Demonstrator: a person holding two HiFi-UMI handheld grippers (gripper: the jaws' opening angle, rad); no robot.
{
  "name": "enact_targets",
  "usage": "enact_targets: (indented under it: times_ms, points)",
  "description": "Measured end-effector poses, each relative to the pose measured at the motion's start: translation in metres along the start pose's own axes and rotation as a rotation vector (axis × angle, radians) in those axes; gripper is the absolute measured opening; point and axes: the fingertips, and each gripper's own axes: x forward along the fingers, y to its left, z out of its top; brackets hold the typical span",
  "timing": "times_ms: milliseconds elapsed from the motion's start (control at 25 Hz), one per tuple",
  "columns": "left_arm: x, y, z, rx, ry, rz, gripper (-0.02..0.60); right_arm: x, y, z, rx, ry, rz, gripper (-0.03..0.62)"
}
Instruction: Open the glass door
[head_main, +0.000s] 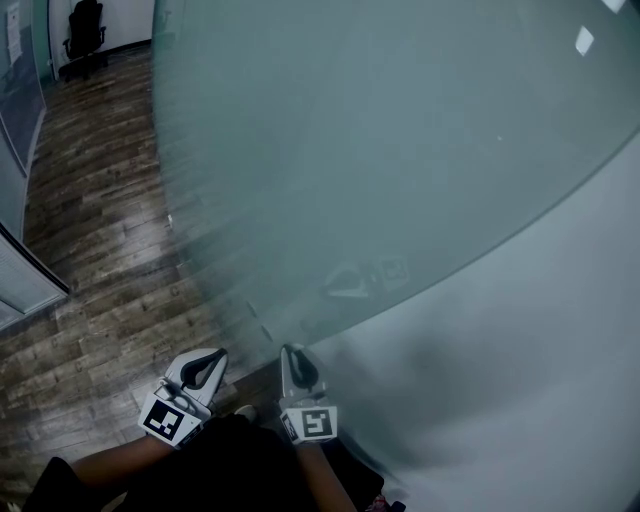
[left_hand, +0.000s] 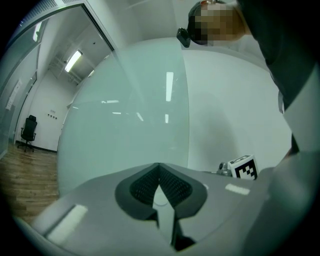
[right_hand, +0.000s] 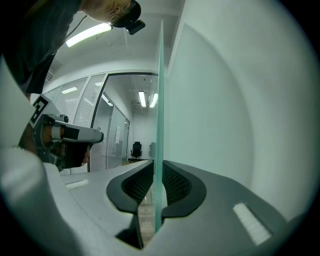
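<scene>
Right gripper view: right hand-held gripper (right_hand: 156, 172) is pinching the free edge of the glass door (right_hand: 160, 95). The pane runs edge-on, straight up between the two dark pads (right_hand: 177, 185), and sits well back from their tips. The grip looks square to the glass, not skewed.

Left gripper view: left hand-held gripper (left_hand: 160, 175) is pressed together at the tips with nothing in it. It faces the door's frosted face, on the side away from the white wall (left_hand: 230, 110).

Head view: both hand-held grippers are low at the door's near edge, the left one just beside the door and over the wood floor (head_main: 90, 250). How far the door has swung, I cannot tell.

Step in hand (judgement): swinging the door by its edge.

Notes for doing it well:
- Hold the pinch firm. The glass is smooth and the pads could slide off the edge.
- Move along the door's own arc and let the wrist turn with the pane. That way the pads stay flat on both faces and do not pry at the glass.
- Go slowly, since the leaf is probably heavy.
- The free left hand-held gripper could press on the door's face to steady it.
- Mind the wall just beyond the door.
</scene>
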Motion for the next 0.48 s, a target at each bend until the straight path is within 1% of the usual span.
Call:
enact_targets:
  times_ms: [280,360,480]
  points:
    - [0.003,0.011,-0.022,-0.045,0.029,0.038,0.000,0.001,-0.013,-0.002,0.024,-0.032,-0.027,0.061]
    - [0.005,0.013,-0.021,-0.035,0.021,0.035,0.000,0.002,-0.016,-0.004,0.028,-0.037,-0.034,0.061]
    - [0.014,0.011,-0.010,-0.015,0.002,0.012,0.000,0.004,-0.020,-0.006,0.027,-0.032,-0.044,0.063]
